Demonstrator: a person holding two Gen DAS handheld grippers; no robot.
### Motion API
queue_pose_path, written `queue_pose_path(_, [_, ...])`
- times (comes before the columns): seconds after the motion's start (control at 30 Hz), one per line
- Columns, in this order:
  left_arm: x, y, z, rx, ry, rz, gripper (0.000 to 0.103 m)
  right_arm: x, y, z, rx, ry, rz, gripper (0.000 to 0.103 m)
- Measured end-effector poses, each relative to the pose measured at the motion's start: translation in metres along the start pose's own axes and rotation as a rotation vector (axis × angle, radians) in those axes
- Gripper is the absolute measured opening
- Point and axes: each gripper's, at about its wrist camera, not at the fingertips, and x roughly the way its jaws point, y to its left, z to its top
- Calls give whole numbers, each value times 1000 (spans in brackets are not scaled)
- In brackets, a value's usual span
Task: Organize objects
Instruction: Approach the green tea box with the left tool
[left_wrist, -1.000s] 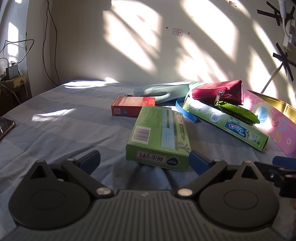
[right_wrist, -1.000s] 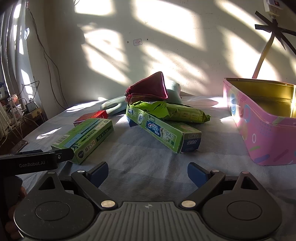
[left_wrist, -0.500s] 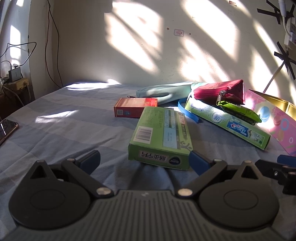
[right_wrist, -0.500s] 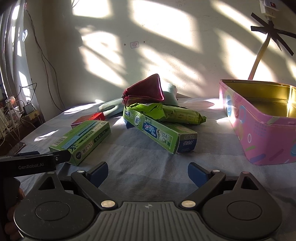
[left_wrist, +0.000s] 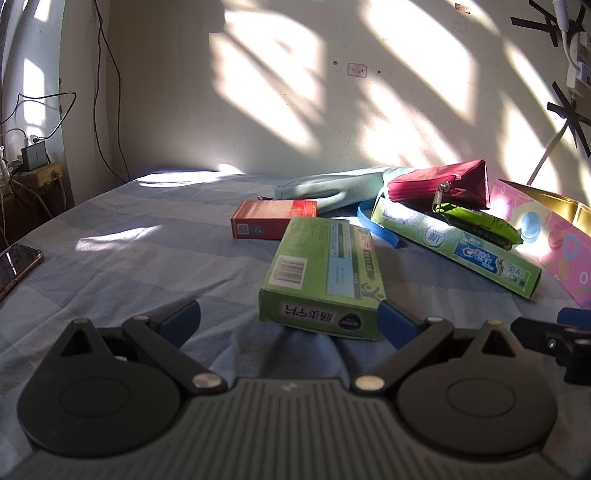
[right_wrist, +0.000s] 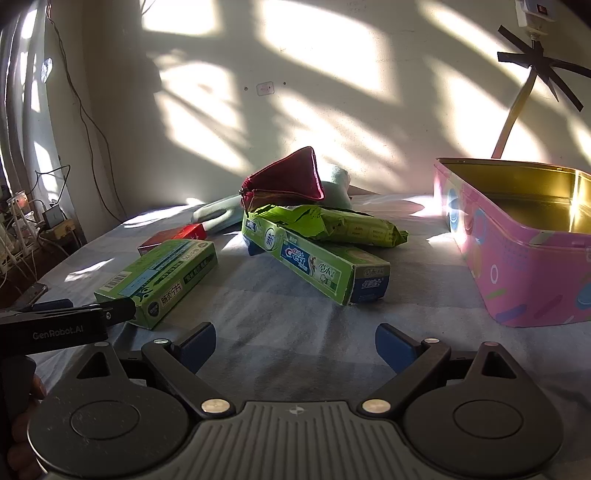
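Both claws spread wide and empty over a blue striped bed strewn with boxes, pouches and a pink tin.

At far left a phone (left_wrist: 16, 264) lies near the edge of the bed (left_wrist: 129, 251). The left claw (left_wrist: 290, 321) is wide apart, its right fingertip just beside the near end of the green medicine box (left_wrist: 325, 273), gripping nothing. Behind that box lies a red box (left_wrist: 273, 218), with a pale teal glove (left_wrist: 328, 188) further back. To the right, a green toothpaste box (right_wrist: 317, 260) carries a green wipes packet (right_wrist: 332, 225) and a dark red zip pouch (right_wrist: 286, 179) stacked on top; a blue strap (left_wrist: 376, 227) pokes out beside it. The right claw (right_wrist: 295, 345) is also wide, over bare sheet in front of the toothpaste box. At far right stands the open pink tin (right_wrist: 517, 266), its gold inside showing.
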Motion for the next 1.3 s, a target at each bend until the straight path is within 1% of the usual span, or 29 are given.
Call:
queue_pose_path(0.53, [-5, -2, -2, 5, -21, 2, 102, -3, 4, -1, -21, -21, -21, 93])
queue_pose_path(1.13, [-6, -2, -2, 7, -29, -4, 102, 1, 8, -1, -39, 1, -37, 93])
queue_pose_path(1.3, [-6, -3, -3, 10, -30, -7, 102, -2, 8, -2, -37, -14, -44, 93])
